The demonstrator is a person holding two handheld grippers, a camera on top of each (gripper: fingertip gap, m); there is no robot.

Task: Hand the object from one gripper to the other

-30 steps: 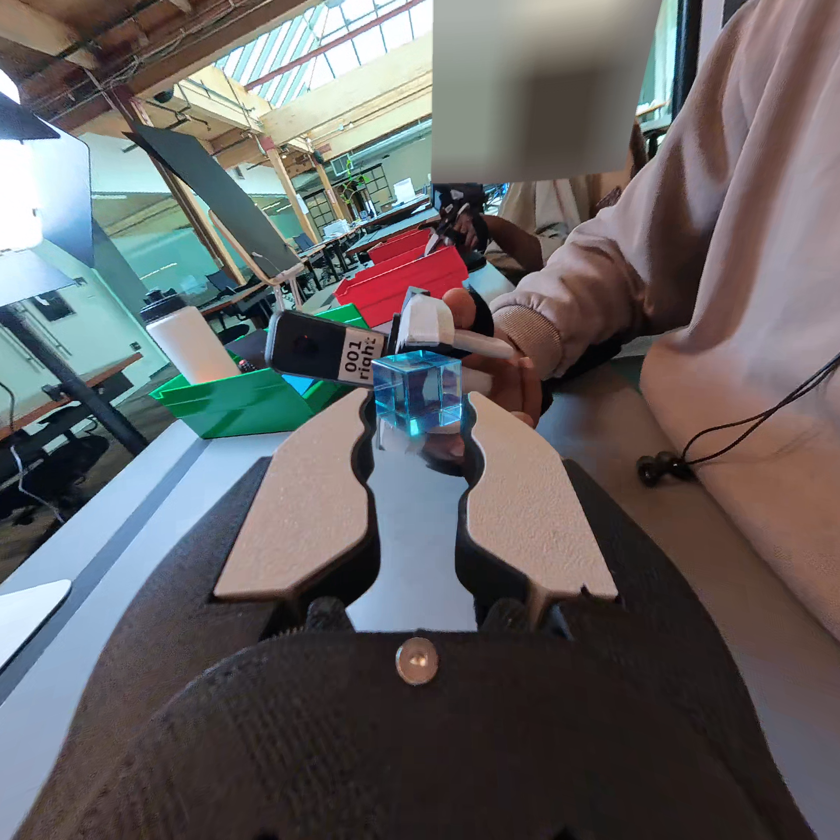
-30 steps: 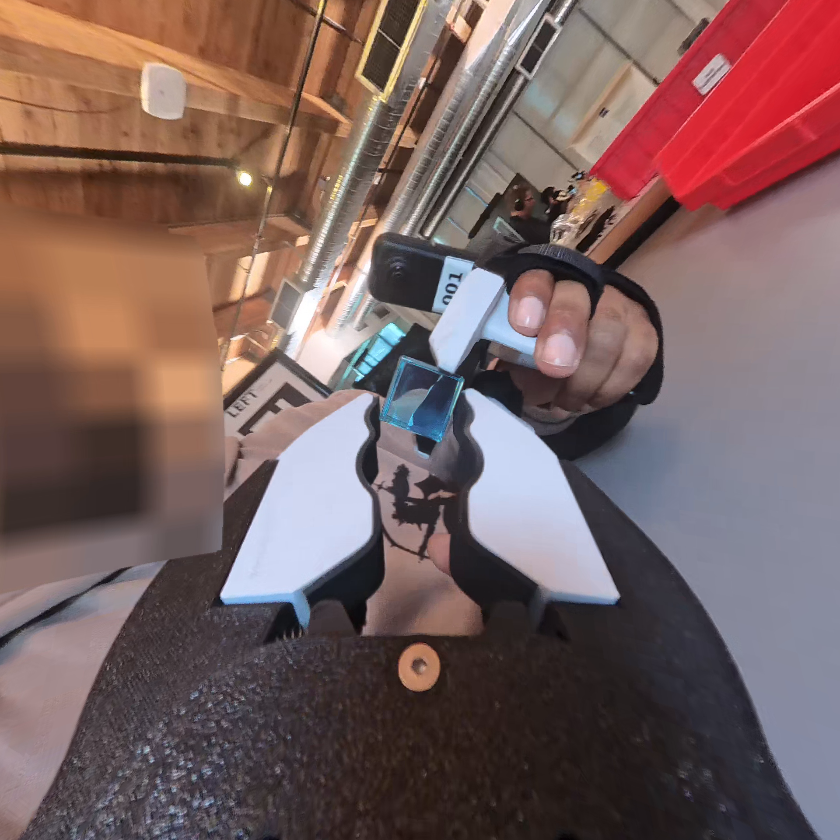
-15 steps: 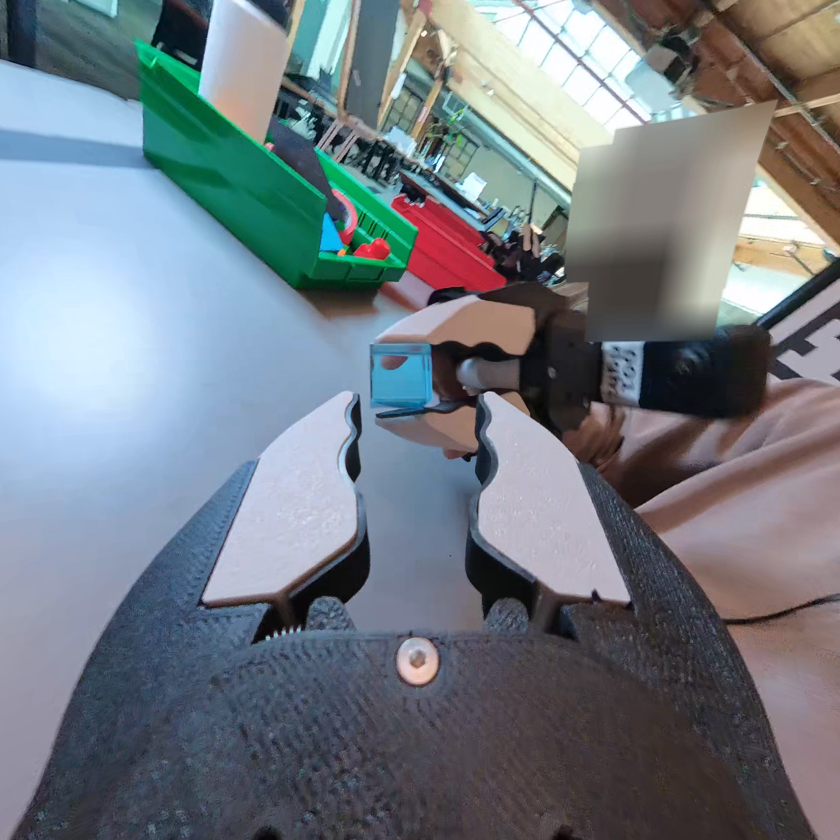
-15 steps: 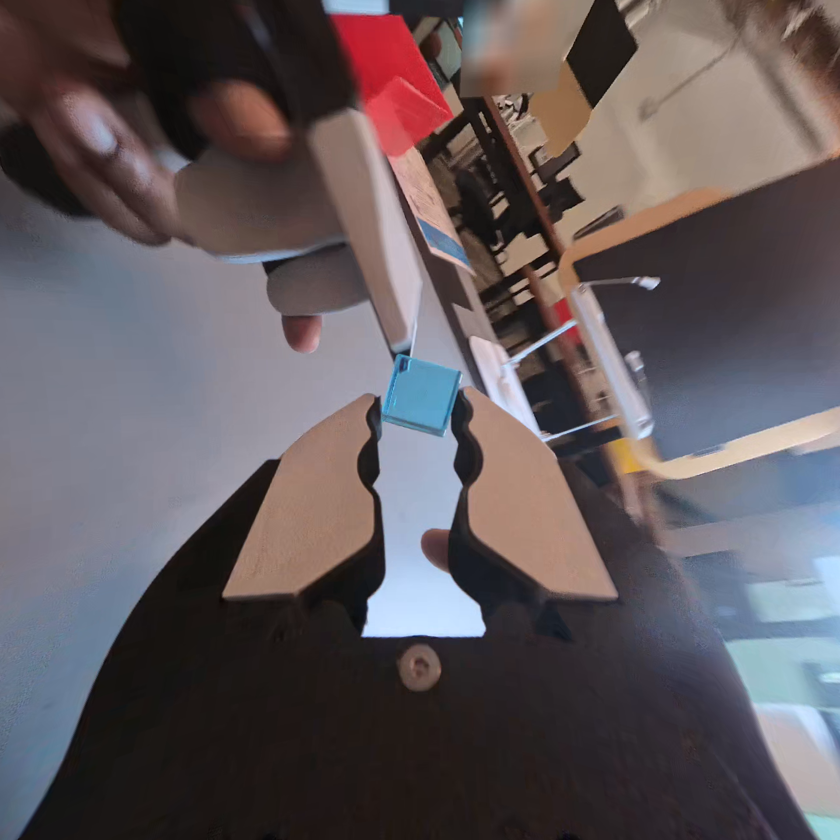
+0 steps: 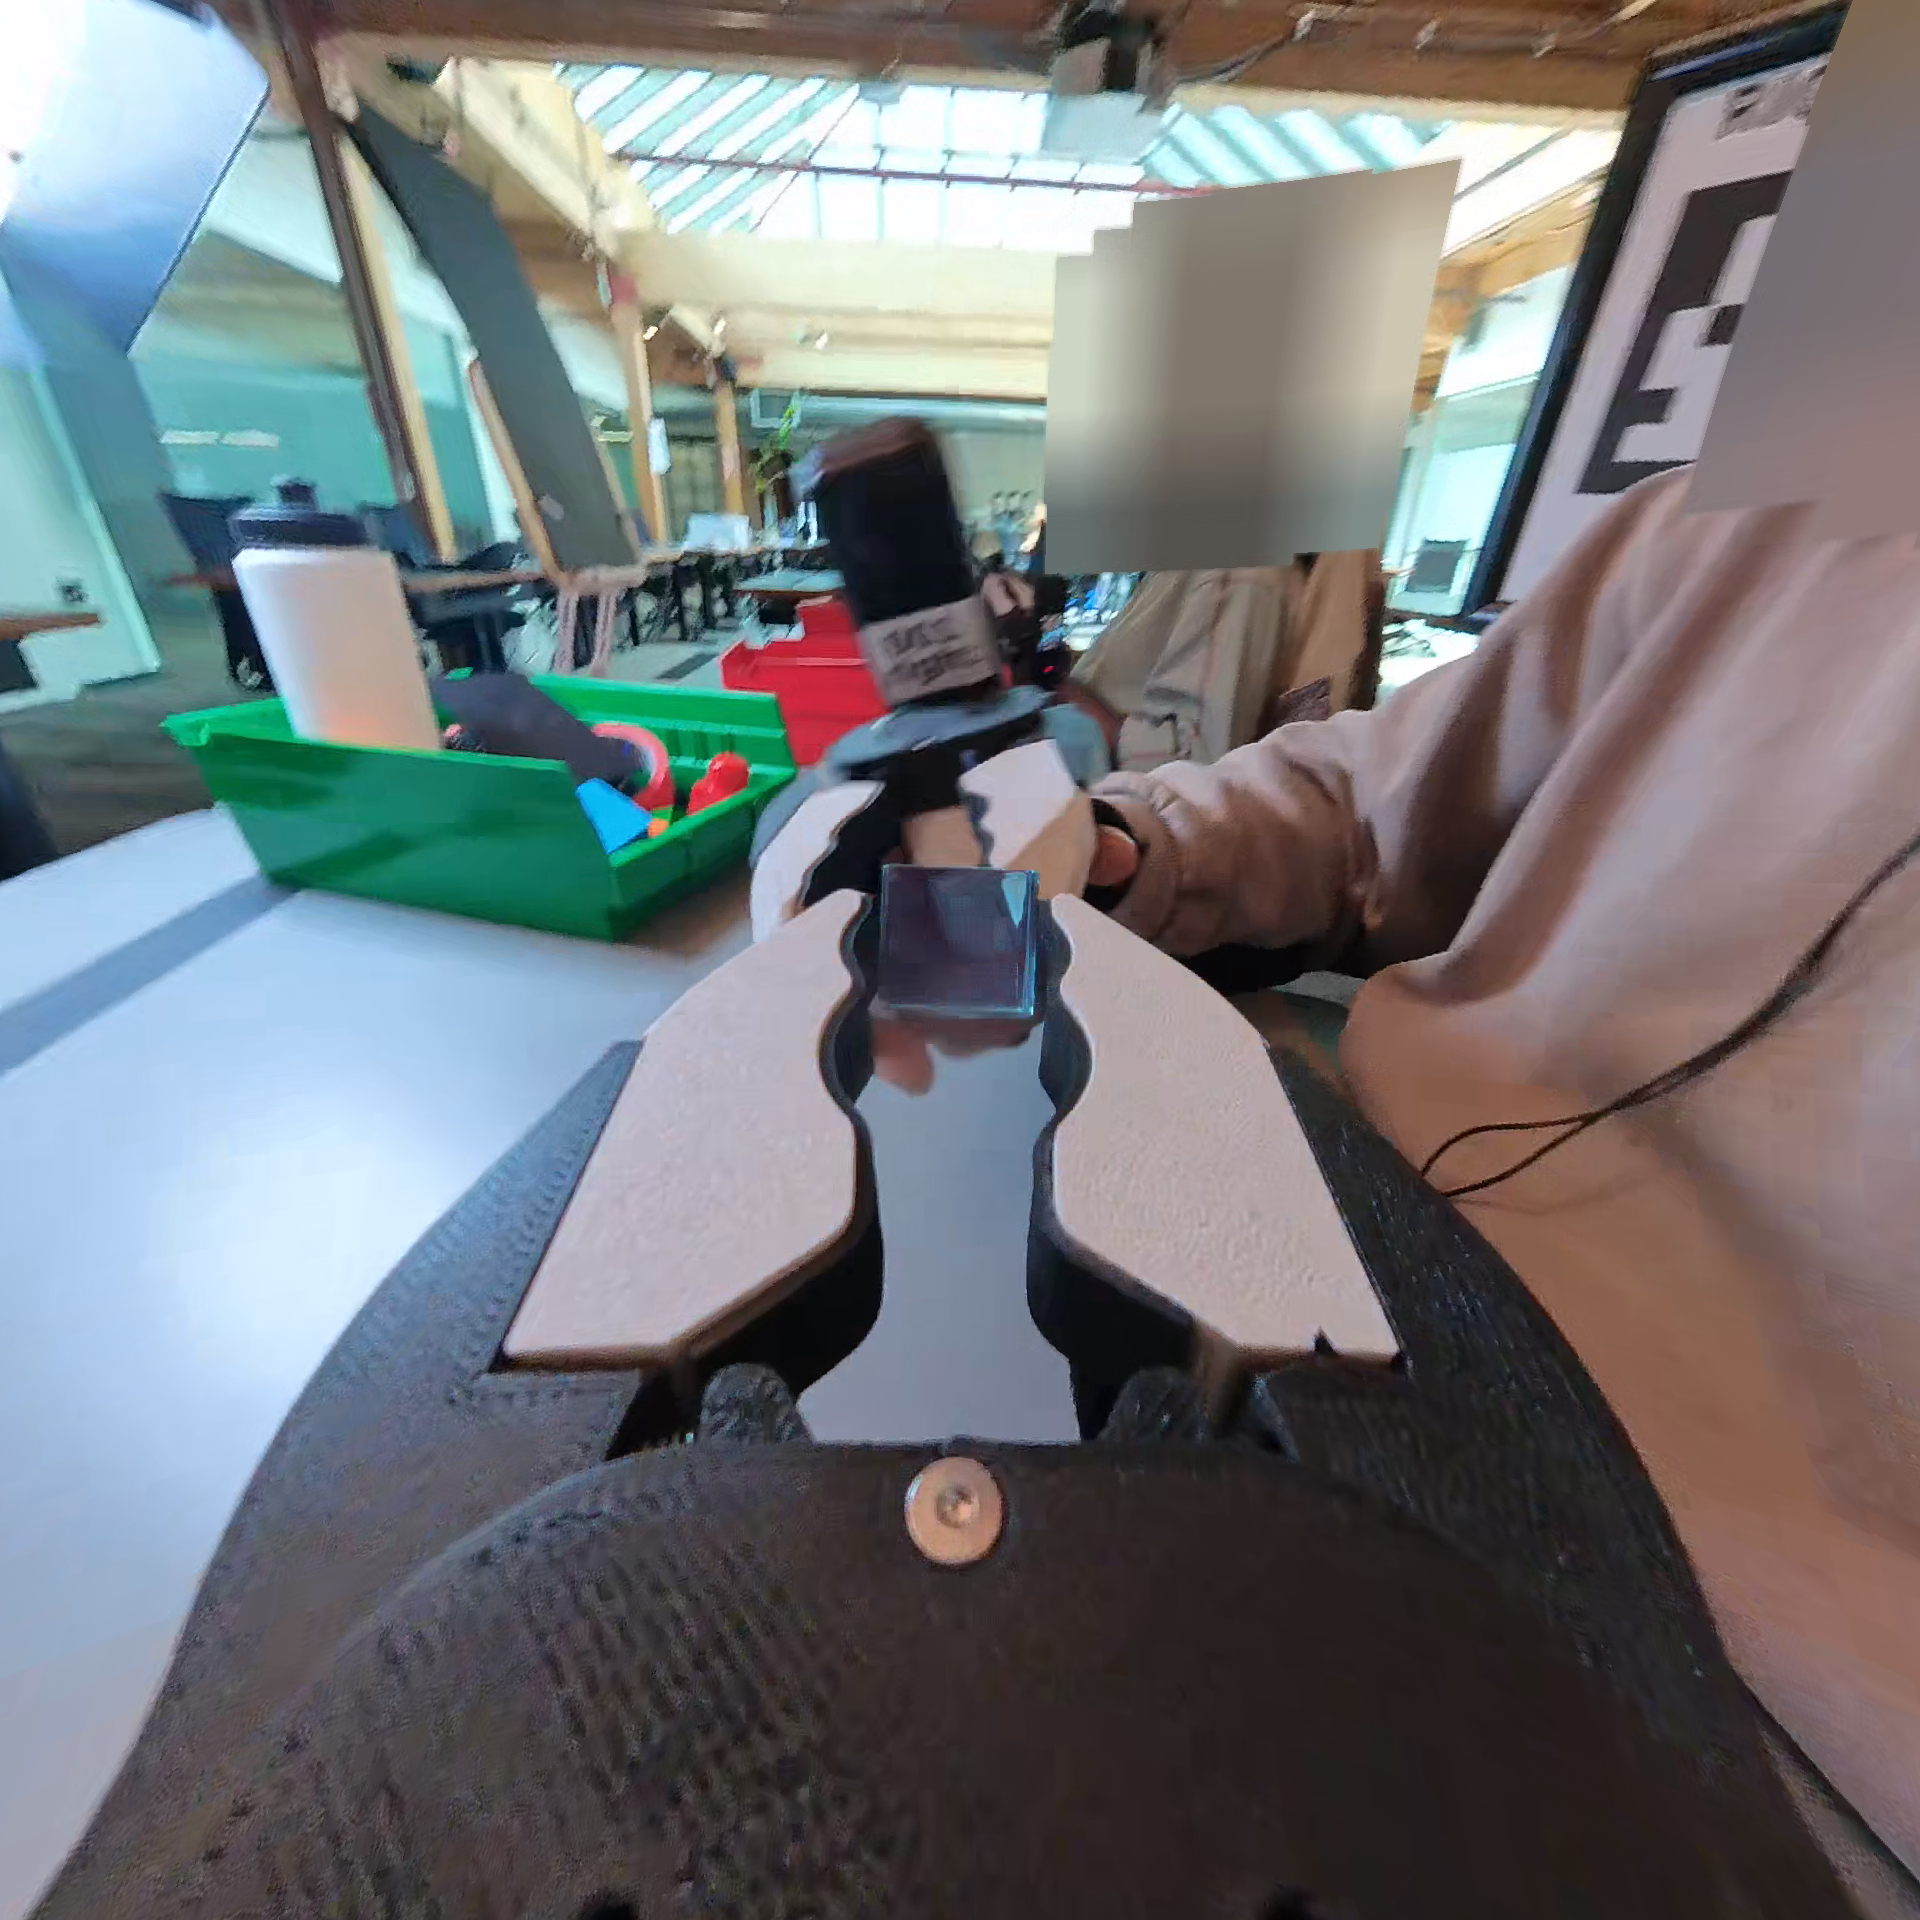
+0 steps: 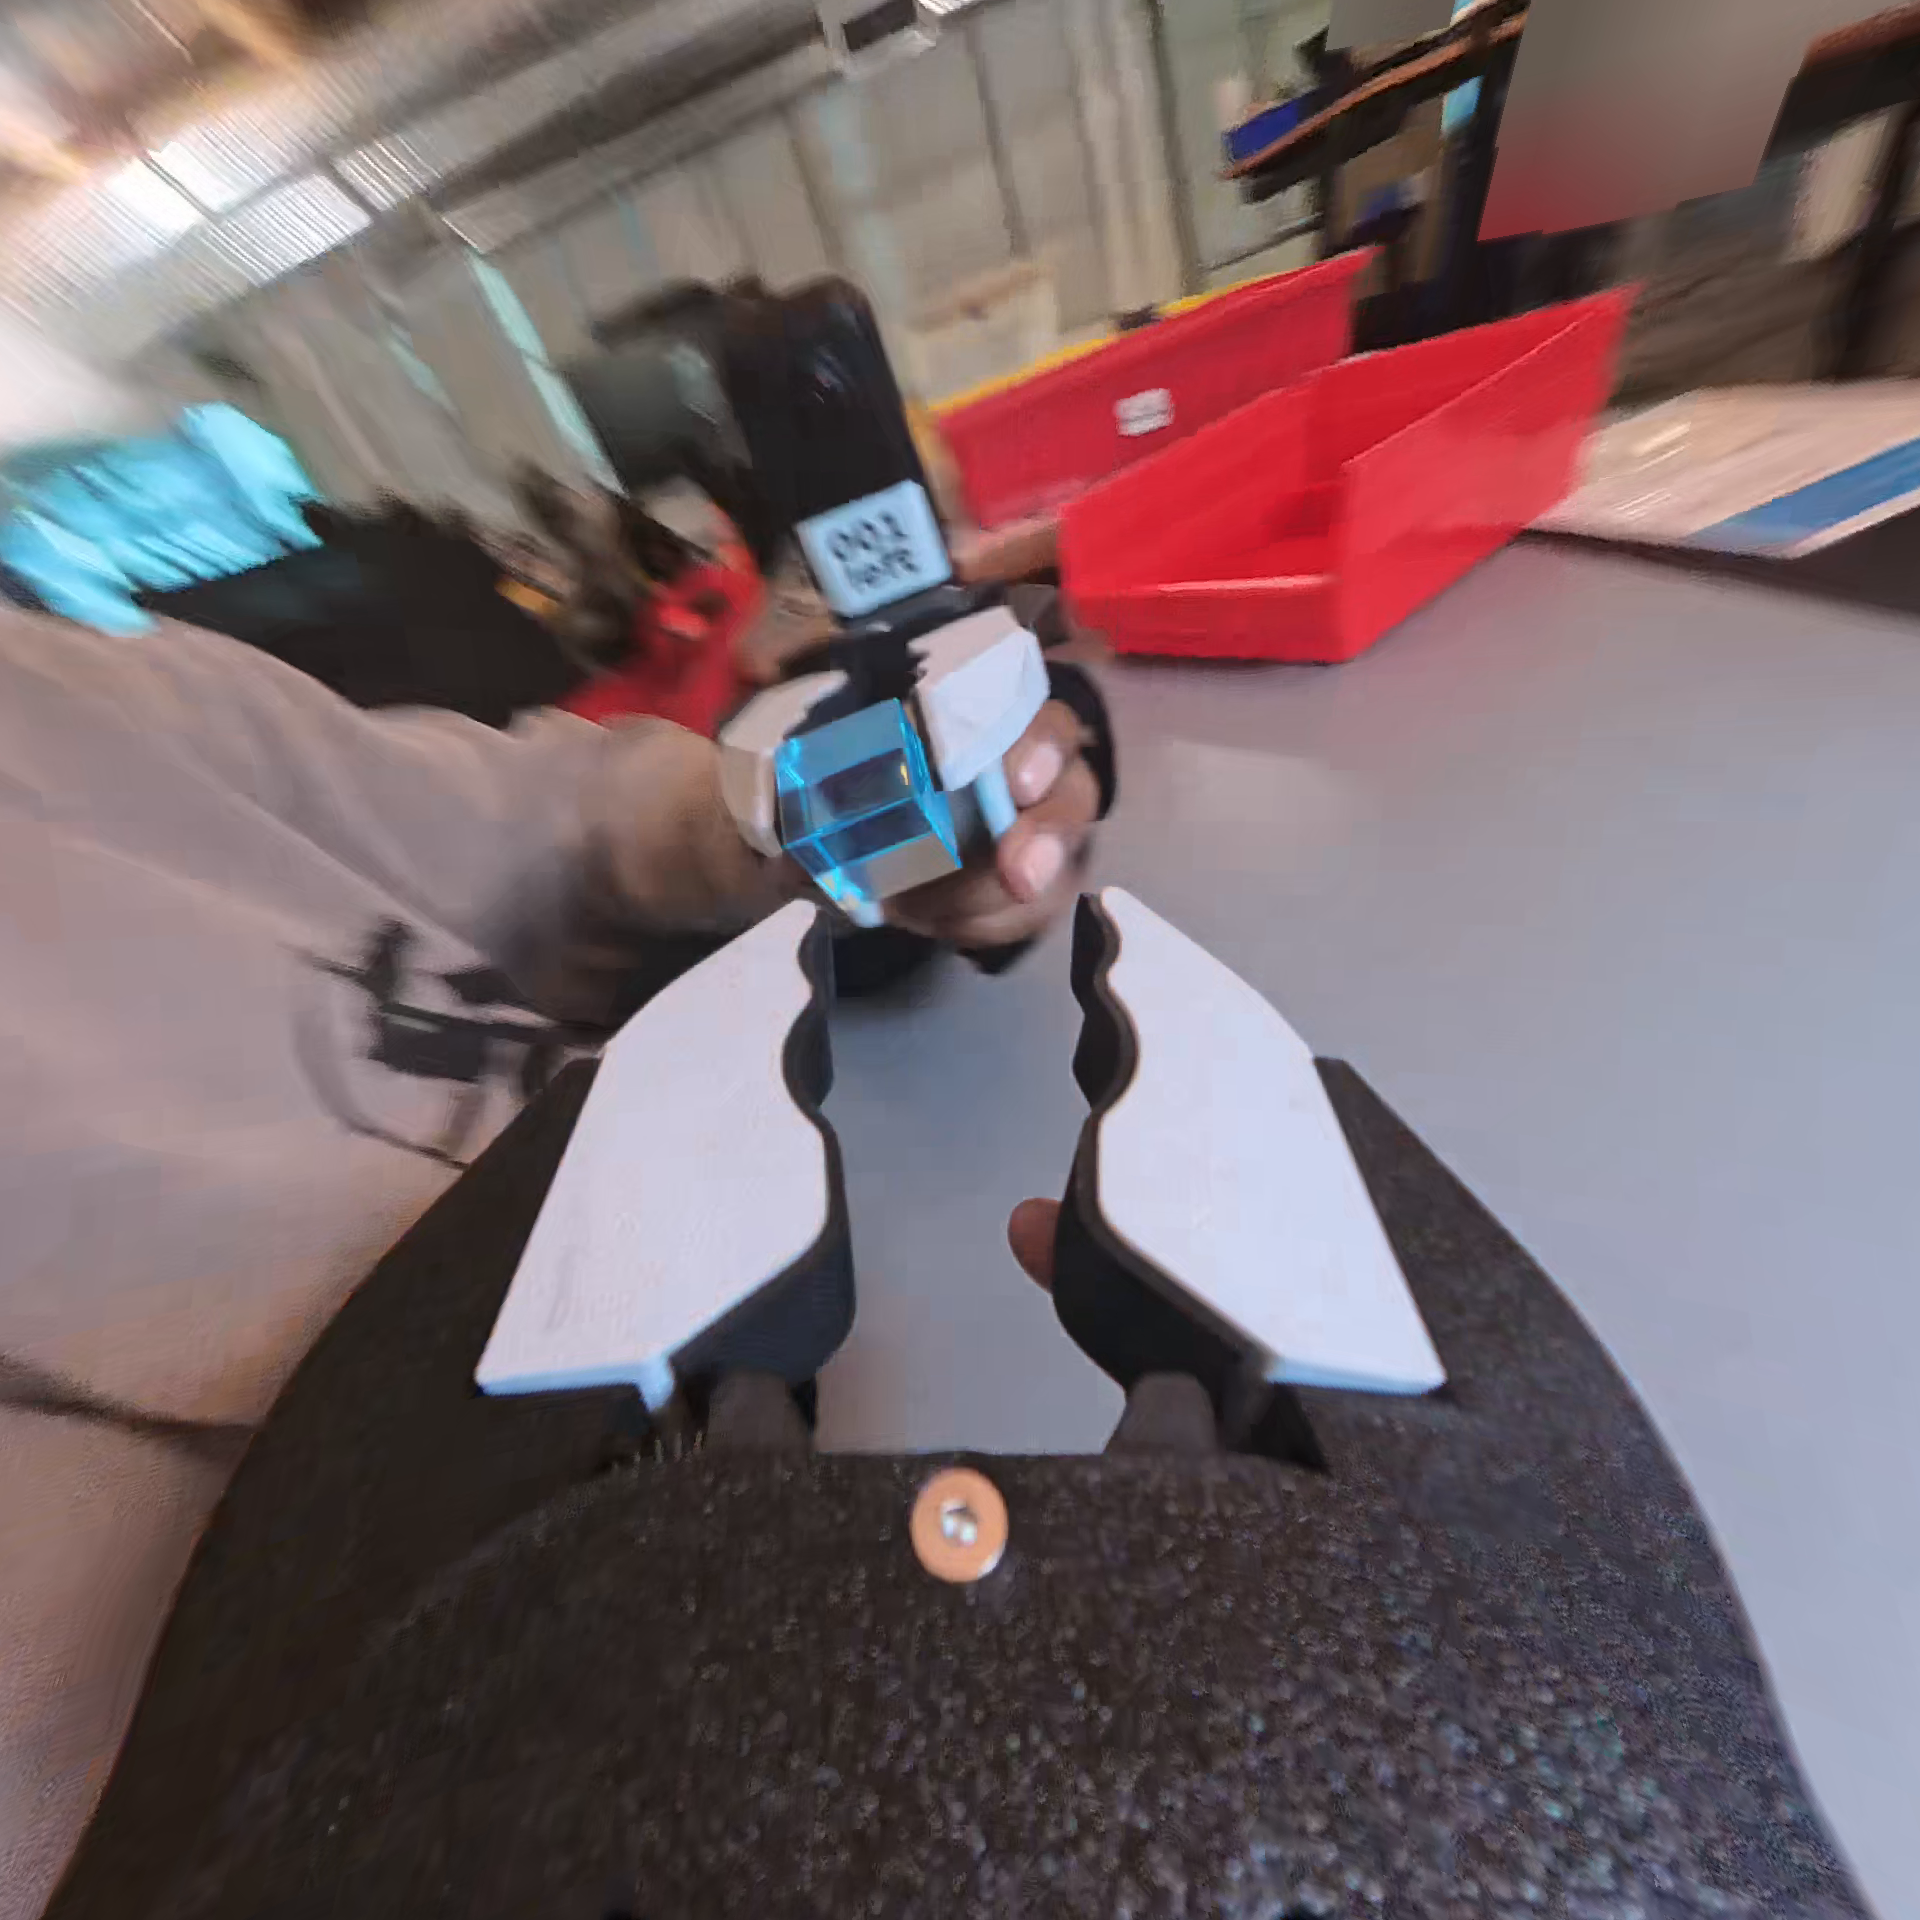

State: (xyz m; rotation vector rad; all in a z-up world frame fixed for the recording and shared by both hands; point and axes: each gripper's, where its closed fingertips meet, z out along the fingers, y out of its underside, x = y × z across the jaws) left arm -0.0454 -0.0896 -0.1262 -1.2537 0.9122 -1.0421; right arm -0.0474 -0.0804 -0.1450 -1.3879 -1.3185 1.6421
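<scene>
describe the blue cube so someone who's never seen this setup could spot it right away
Start at the grey table with the green bin at its far side, then come to the left gripper held above the table. The blue cube sits pinched between its pale fingertips. It is the only clear, glassy block, unlike the opaque items in the bin.

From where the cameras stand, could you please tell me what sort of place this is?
Probably an open-plan workshop or lab in a converted industrial hall: exposed timber beams with skylights overhead, rows of desks behind, and a grey worktable carrying a green parts bin and red bins.
</scene>
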